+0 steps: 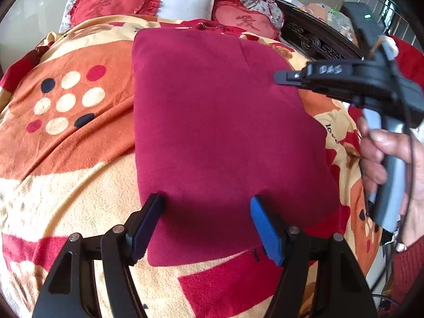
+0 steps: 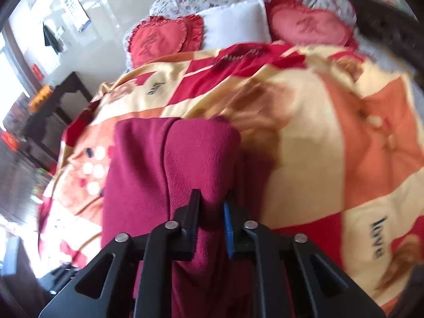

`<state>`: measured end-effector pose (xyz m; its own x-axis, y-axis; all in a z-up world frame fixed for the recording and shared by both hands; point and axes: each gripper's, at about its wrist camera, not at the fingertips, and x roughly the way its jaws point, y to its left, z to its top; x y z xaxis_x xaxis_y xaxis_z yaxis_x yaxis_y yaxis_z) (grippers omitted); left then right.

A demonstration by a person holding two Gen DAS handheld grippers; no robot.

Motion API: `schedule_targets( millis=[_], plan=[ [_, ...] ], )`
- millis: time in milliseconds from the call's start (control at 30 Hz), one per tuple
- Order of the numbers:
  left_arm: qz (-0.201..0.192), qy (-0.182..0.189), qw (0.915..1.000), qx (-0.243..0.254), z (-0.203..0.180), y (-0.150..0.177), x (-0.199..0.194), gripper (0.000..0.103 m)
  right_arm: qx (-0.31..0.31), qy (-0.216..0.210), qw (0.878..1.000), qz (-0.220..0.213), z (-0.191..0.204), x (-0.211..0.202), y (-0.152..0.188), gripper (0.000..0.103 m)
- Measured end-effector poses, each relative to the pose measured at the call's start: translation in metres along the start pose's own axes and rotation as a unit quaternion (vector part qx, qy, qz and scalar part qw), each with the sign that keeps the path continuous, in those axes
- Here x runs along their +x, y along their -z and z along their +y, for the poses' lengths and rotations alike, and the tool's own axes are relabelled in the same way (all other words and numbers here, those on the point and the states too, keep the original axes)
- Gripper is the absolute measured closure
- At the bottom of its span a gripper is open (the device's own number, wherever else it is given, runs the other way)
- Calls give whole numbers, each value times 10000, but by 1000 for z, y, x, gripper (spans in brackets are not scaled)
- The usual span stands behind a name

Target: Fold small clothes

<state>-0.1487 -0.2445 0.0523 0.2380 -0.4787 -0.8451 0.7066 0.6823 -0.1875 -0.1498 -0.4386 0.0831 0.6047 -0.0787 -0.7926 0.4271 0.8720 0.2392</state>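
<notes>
My right gripper (image 2: 212, 206) is clenched on a raised fold of the maroon fleece garment (image 1: 220, 132), mid-blanket (image 1: 79, 180). My left gripper (image 1: 206, 204) straddles its near edge, released. It's already a rectangle; I'd judge another fold remains.

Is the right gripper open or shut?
Shut on the red cloth: the right gripper has fabric pinched between its fingers.

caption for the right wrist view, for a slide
Right hand-held gripper shut on a bunched fold of the maroon garment, lifted over the patterned blanket on the bed.
</notes>
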Motion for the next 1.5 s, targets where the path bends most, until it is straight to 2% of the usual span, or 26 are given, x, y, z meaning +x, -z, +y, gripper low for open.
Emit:
schedule_targets(
  millis=[67, 133, 300, 367, 500, 600, 633, 767, 933, 1033, 1100, 1167, 1200, 1300, 1367, 1400, 1500],
  plan=[
    [4, -102, 9999, 126, -4, 0, 3, 28, 41, 219, 9997, 80, -11, 14, 0, 103],
    [8, -136, 9998, 120, -5, 1, 5, 27, 220, 159, 9995, 178, -17, 26, 4, 103],
    [49, -100, 9999, -19, 1, 0, 6, 27, 133, 129, 9998, -27, -5, -11, 5, 103],
    [40, -139, 9999, -16, -1, 0, 5, 27, -75, 7, 9999, -77, 8, -29, 10, 101],
    [20, -202, 9998, -15, -4, 0, 6, 27, -523, -97, 9986, 36, 32, -40, 29, 100],
    [19, -219, 9998, -8, -4, 0, 6, 27, -711, 47, 9973, 161, 36, -34, 44, 100],
    [23, -224, 9997, -4, -5, 0, 7, 27, -730, 220, 9969, 207, 32, -30, 50, 100],
    [26, -289, 9996, 65, -9, 1, 8, 27, -775, 465, 9956, 248, 19, -16, 69, 101],
    [42, -295, 9995, 32, -9, 1, 6, 27, -713, 463, 9961, 246, 17, -21, 71, 101],
    [9, -276, 9996, 14, -8, 0, 1, 27, -543, 206, 9982, 141, 17, -36, 70, 101],
    [-30, -270, 9996, -8, -6, -2, -2, 27, -340, 33, 9994, -22, 15, -46, 68, 97],
    [-85, -272, 9996, -29, -4, -5, -5, 27, -139, -43, 9997, -209, 13, -50, 63, 81],
    [-103, -269, 9996, -52, -4, -6, -6, 27, -74, -53, 9997, -242, 11, -49, 61, 79],
    [-94, -185, 9997, -160, 2, -10, -7, 27, -5, 16, 10000, -44, 8, -29, 59, 79],
    [-103, -60, 9996, -257, 10, -16, -8, 26, -93, 83, 9996, 237, 6, -8, 65, 80],
    [-129, 4, 9994, -324, 14, -18, -8, 26, -47, -22, 9997, 237, 2, -4, 68, 80],
    [-281, 261, 9974, -615, 34, -29, -8, 15, 139, -342, 9992, 150, -8, -10, 68, 80]
  ],
)
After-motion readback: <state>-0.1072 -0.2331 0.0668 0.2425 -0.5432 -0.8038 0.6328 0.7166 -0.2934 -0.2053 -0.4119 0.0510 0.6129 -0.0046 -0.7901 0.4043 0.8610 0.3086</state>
